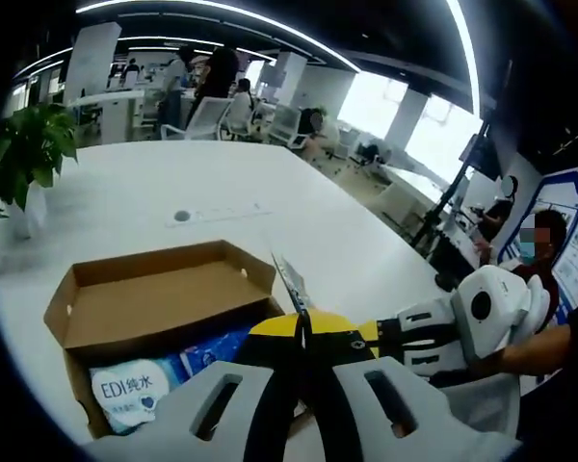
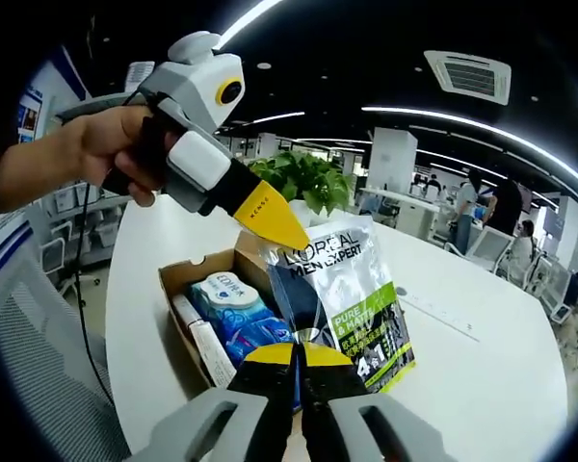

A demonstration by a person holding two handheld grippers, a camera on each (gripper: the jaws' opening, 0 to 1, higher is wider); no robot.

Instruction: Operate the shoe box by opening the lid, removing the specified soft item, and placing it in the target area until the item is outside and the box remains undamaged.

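Closed yellow tips of the right gripper pinch the lower edge of the L'Oréal sachet pack, which stands lifted, partly over the open shoe box. Its upper corner is pinched by the left gripper, whose jaws also look closed on it. Judging by its slight sag, the pack is light, floppy and glossy, so probably slippery; the flat sealed edges seem the safest hold. Still in the box are a blue wipes pack and a white tube. Box and goods rest on a white table, with a potted plant behind.
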